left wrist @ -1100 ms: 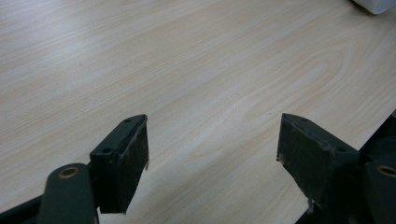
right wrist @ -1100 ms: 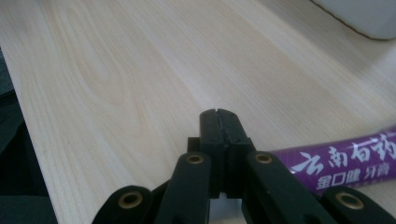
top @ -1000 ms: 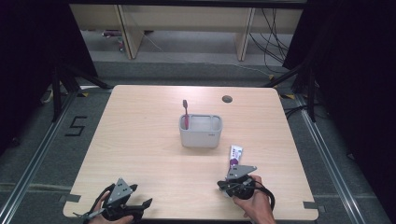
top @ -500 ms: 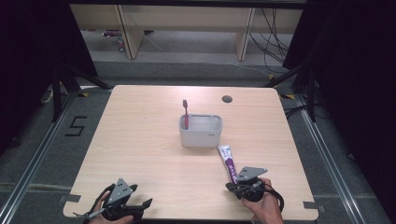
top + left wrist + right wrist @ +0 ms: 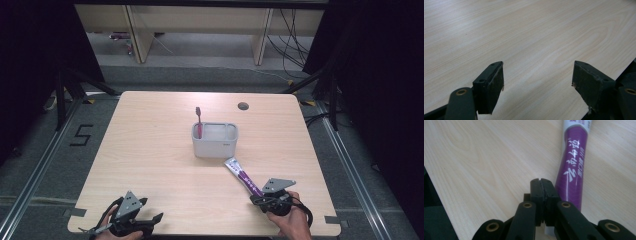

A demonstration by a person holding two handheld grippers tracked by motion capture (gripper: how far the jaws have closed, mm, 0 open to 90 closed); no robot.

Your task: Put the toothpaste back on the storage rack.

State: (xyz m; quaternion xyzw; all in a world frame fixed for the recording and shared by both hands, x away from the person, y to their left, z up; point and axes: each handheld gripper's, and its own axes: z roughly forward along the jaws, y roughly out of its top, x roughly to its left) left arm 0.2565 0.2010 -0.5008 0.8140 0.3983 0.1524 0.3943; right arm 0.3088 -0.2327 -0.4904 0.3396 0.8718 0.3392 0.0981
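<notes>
Table (image 5: 150,150): grey holder (image 5: 215,142) near centre, toothbrush (image 5: 199,120) upright in its left compartment. Toothpaste tube (image 5: 243,175) lies flat at holder's 5 o'clock, long axis 11-to-5. Right gripper (image 5: 256,199), nearer, at tube's tail; jaws together, whether pinching the crimp I cannot tell. Left gripper (image 5: 150,223) far off at 7 o'clock, jaws apart.

The purple-and-white plastic toothpaste tube (image 5: 573,167) is cut off at the top edge of the right gripper view; its lower end is hidden behind the black right gripper (image 5: 541,182).
</notes>
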